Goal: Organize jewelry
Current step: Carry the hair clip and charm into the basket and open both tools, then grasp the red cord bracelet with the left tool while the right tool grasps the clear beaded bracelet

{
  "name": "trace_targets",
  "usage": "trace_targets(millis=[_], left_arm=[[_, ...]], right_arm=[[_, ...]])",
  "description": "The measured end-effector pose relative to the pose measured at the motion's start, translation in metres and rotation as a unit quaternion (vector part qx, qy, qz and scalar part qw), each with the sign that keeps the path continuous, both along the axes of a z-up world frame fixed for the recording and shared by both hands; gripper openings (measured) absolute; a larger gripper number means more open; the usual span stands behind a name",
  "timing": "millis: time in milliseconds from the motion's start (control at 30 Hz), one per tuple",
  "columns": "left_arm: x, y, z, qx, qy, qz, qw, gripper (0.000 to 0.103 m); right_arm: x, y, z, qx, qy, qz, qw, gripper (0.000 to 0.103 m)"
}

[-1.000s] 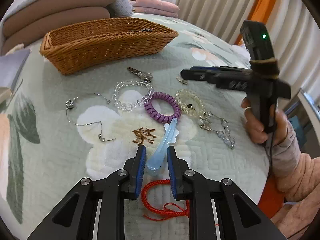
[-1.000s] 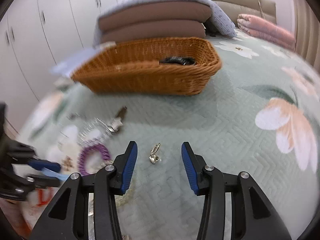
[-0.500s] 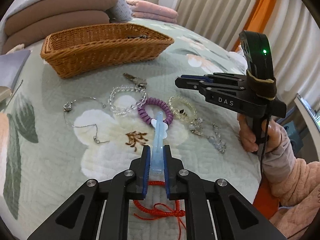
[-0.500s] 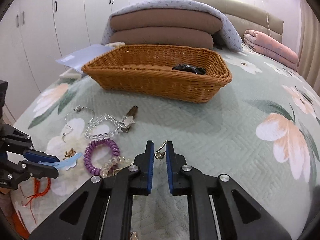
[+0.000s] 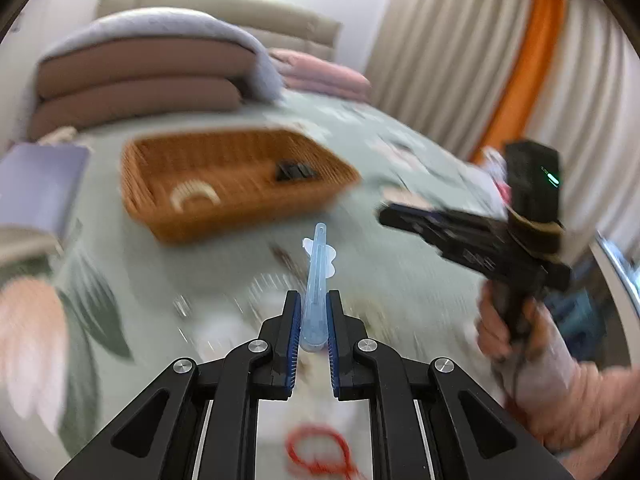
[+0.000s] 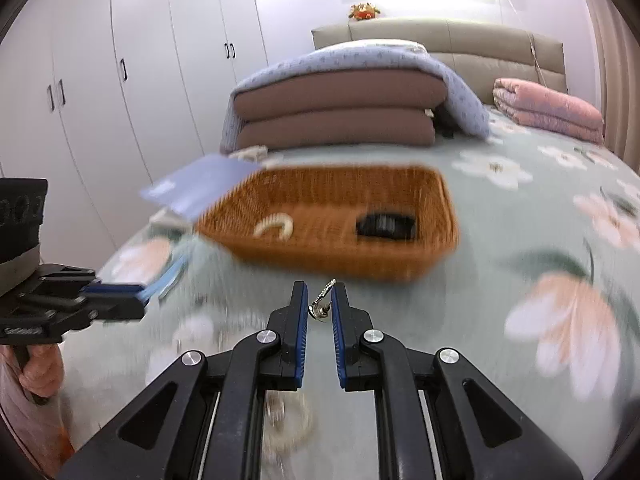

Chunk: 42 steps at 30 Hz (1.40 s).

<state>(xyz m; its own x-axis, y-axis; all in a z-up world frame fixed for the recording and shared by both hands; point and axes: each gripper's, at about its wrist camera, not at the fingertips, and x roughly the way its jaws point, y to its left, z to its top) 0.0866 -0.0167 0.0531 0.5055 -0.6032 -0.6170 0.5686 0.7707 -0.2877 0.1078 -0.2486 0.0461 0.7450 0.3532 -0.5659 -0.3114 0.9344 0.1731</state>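
- Both hand-held grippers have risen off the bed since the earlier frame, toward the wicker basket (image 6: 340, 220).
- Left hand-held gripper (image 5: 311, 316): clamped on blue hair clip (image 5: 317, 276) at its base; light, stiff, slick plastic.
- Right hand-held gripper (image 6: 320, 308): pinching small silver earring (image 6: 321, 304); tiny, easily dropped.
- Legible writing: none.

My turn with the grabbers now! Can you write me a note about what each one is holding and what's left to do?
Left gripper: jaws shut on the blue hair clip, lifted off the bed.
Right gripper: jaws shut on the small silver earring, also lifted.
Wicker basket sits ahead; a black clip and a white curved piece are already inside.
Left to do: drop both held pieces in the basket, then fetch the red cord and the other blurred pieces on the quilt.
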Motion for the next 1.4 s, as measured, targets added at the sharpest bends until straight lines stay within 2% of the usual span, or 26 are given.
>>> trace_targets(millis=[100,200,333,533,733,800,833,867,1100,1267,1400], left_arm=[[0.041,-0.006,0.018,-0.01,-0.005,0.044,0.999,0.012],[0.081,-0.017,0.02,-0.005,-0.011,0.081,0.9967,0.012],[0.123,-0.027,-0.002,0.015,0.002,0.106,0.9942,0.012],[0.148,-0.02,-0.035,0.014,0.032,0.116,0.9926,0.012],[0.14,-0.024,-0.033,0.012,0.022,0.102,0.9945,0.017],[0.139,-0.024,-0.033,0.015,0.025,0.102,0.9943,0.035],[0.137,-0.024,-0.032,0.015,0.022,0.104,0.9942,0.04],[0.135,-0.023,-0.031,0.015,0.015,0.106,0.9941,0.045],[0.117,-0.013,-0.022,-0.007,0.011,0.112,0.9936,0.045],[0.061,-0.003,-0.011,-0.022,-0.009,0.106,0.9941,0.045],[0.015,0.007,-0.016,-0.04,0.0,0.107,0.9935,0.045]], right_arm=[[0.038,0.004,0.015,0.009,-0.003,-0.003,1.0,0.014],[0.076,0.004,0.009,0.031,0.018,-0.007,0.999,0.014],[0.114,0.015,-0.008,0.043,0.042,0.0,0.998,0.014],[0.122,0.024,-0.028,0.03,0.06,0.007,0.998,0.014],[0.122,0.016,-0.033,0.042,0.067,0.004,0.997,0.02],[0.121,0.013,-0.029,0.048,0.057,0.002,0.997,0.03],[0.119,0.011,-0.028,0.048,0.052,-0.003,0.998,0.035],[0.118,0.01,-0.027,0.048,0.048,-0.004,0.998,0.035],[0.099,0.008,-0.021,0.043,0.048,0.0,0.998,0.035],[0.037,-0.007,-0.011,0.063,0.031,0.015,0.997,0.035],[-0.01,-0.017,-0.024,0.06,0.041,0.015,0.997,0.035]])
